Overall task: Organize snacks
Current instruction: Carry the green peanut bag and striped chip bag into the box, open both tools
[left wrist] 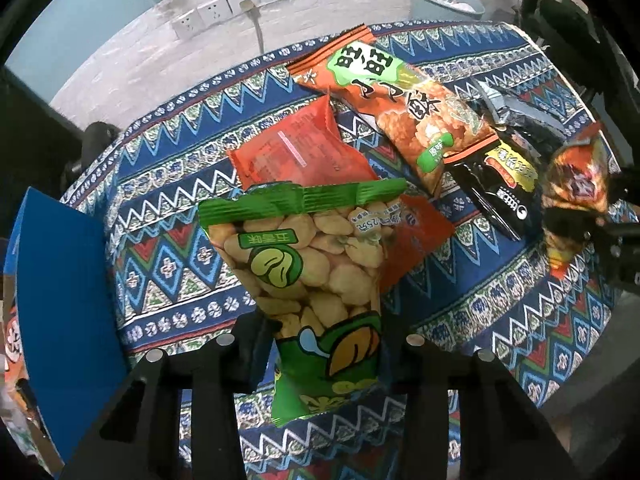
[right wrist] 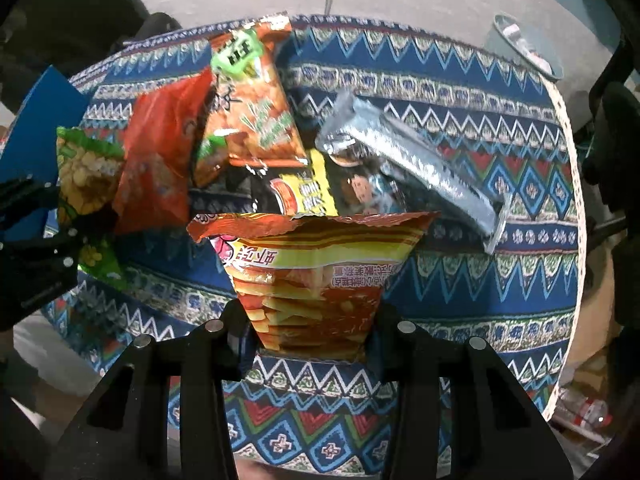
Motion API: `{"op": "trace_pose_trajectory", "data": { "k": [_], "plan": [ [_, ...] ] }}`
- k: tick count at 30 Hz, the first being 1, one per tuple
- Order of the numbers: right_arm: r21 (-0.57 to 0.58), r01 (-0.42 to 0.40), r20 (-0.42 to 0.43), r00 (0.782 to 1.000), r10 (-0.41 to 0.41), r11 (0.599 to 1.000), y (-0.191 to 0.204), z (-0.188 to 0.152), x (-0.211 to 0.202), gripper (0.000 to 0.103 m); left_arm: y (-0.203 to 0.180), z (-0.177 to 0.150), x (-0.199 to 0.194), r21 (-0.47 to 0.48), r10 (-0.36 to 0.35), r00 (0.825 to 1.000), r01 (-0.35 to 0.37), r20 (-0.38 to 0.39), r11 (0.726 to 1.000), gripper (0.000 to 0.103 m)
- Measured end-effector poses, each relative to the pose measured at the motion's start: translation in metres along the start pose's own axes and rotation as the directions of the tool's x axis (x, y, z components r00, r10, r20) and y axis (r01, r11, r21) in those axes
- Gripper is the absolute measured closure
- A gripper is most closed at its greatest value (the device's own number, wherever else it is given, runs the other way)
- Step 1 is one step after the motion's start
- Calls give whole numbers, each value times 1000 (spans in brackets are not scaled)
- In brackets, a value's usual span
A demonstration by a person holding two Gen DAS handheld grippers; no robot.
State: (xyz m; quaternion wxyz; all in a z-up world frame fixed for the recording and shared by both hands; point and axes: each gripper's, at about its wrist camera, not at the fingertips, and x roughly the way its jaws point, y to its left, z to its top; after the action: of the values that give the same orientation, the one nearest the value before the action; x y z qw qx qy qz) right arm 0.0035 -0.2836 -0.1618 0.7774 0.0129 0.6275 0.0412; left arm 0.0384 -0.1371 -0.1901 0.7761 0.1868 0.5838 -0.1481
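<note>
Left claw grips the green bean pack at lower centre, right claw grips the shrimp-stick bag; remaining snacks lie on the counter.

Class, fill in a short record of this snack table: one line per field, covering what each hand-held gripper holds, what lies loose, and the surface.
left hand-held gripper: shut on green bean packet
right hand-held gripper: shut on orange shrimp-stick packet
loose on table: rice-cracker packet, red packet, black packet, silver packet
surface: patterned tablecloth
at left: blue box
</note>
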Motion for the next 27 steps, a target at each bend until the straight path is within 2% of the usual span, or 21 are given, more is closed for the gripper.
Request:
{"op": "trace_pose_trajectory", "data": {
  "k": [4, 12, 27],
  "plan": [
    [-4, -12, 20, 1000, 12, 1000, 5, 6, -6, 61, 4, -9, -15, -10, -7, 1000, 7, 14, 1000, 61],
    [-49, -17, 62, 998, 20, 999, 25, 9, -16, 61, 23, -14, -41, -2, 47, 996, -47, 80, 999, 61],
    [-184, -71, 128, 987, 96, 980, 91, 32, -49, 61, 58, -26, -91, -42, 114, 977, -108, 182, 993, 61]
  ]
}}
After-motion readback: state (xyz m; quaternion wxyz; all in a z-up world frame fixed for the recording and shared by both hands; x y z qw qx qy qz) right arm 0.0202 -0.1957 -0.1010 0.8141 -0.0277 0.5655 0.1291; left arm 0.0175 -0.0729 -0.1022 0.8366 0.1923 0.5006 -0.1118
